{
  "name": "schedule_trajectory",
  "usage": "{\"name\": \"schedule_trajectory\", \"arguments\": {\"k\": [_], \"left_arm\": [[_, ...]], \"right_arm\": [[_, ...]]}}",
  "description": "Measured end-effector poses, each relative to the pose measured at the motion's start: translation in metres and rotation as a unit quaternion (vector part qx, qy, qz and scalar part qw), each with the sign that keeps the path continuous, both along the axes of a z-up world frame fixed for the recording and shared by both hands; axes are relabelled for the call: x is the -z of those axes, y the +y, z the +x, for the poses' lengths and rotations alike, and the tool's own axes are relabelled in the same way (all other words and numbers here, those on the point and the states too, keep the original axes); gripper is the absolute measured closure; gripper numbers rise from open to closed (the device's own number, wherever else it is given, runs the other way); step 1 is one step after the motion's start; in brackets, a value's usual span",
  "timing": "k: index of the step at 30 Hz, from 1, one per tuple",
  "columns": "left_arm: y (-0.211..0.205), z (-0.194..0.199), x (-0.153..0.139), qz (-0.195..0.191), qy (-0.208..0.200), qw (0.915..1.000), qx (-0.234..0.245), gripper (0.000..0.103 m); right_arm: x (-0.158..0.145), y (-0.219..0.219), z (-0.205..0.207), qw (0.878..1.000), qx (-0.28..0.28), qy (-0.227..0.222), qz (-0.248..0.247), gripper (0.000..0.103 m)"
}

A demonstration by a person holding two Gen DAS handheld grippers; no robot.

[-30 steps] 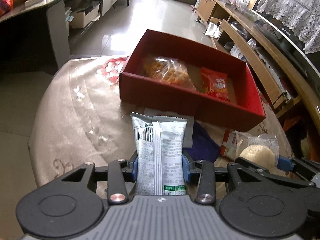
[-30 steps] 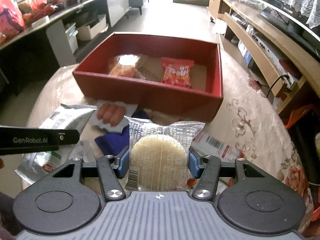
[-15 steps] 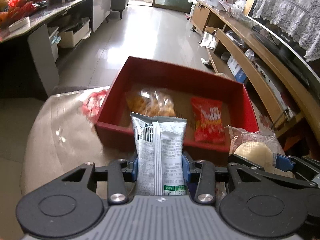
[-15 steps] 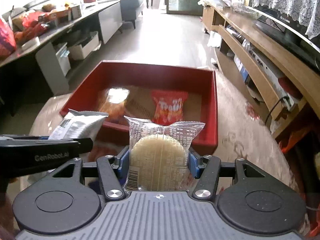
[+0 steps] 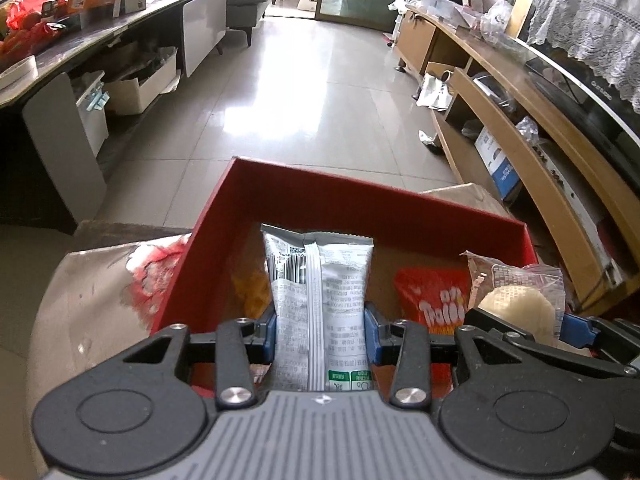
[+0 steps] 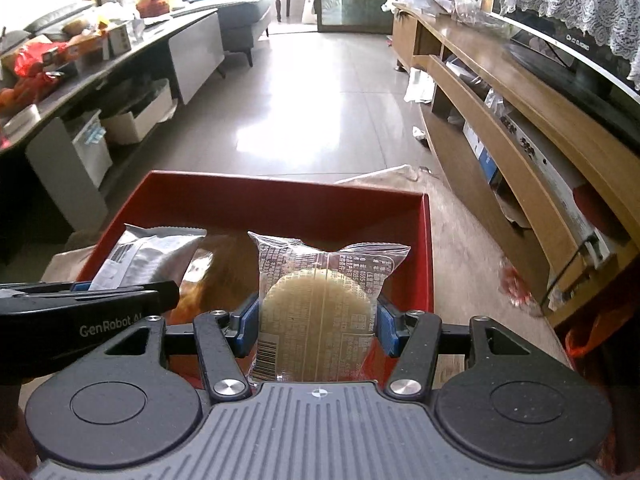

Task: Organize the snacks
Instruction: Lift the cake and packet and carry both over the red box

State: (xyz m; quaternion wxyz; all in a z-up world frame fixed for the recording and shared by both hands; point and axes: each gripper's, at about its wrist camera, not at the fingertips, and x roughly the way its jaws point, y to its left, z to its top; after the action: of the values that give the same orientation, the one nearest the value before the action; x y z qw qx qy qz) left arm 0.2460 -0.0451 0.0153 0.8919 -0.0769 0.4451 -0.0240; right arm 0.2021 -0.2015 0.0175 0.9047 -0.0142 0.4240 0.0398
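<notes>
Left tongs (image 5: 320,330): blue pads clamped on either side of a grey-and-white snack packet (image 5: 318,304), held upright with its back seam and barcode toward the camera. The packet hangs above the near-left part of the red box (image 5: 360,204), clear of the box floor as far as can be seen.

Right tongs (image 6: 318,326): pads clamped on a clear-wrapped round pale cake (image 6: 318,316), held upright with its printed back facing the camera. It sits above the near-right part of the same red box (image 6: 280,200). From the left wrist view the right tongs (image 5: 520,326) and their cake (image 5: 516,304) appear just beside the left tongs, on their right.

Box contents: a red Trolli sweet bag (image 5: 434,300) lies flat on the brown floor of the box, between the two held items. An orange snack in clear wrap (image 5: 252,292) lies toward the left wall, partly hidden behind the grey packet.

The box rests at the far edge of the tabletop (image 5: 92,300), which carries a beige cloth with a red floral patch (image 5: 154,276) just outside the box's left wall. Beyond the far edge is tiled floor (image 5: 300,100).
</notes>
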Motion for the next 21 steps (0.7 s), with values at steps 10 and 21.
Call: {"name": "schedule_trajectory", "arguments": {"k": [10, 21], "left_arm": [[-0.012, 0.027, 0.020, 0.024, 0.006, 0.9997, -0.003, 0.061], [0.000, 0.026, 0.014, 0.007, 0.008, 0.9998, -0.018, 0.046]], "right_arm": [[0.021, -0.005, 0.028, 1.000, 0.006, 0.009, 0.002, 0.039], [0.017, -0.004, 0.030, 1.000, 0.004, -0.003, -0.005, 0.030]]}}
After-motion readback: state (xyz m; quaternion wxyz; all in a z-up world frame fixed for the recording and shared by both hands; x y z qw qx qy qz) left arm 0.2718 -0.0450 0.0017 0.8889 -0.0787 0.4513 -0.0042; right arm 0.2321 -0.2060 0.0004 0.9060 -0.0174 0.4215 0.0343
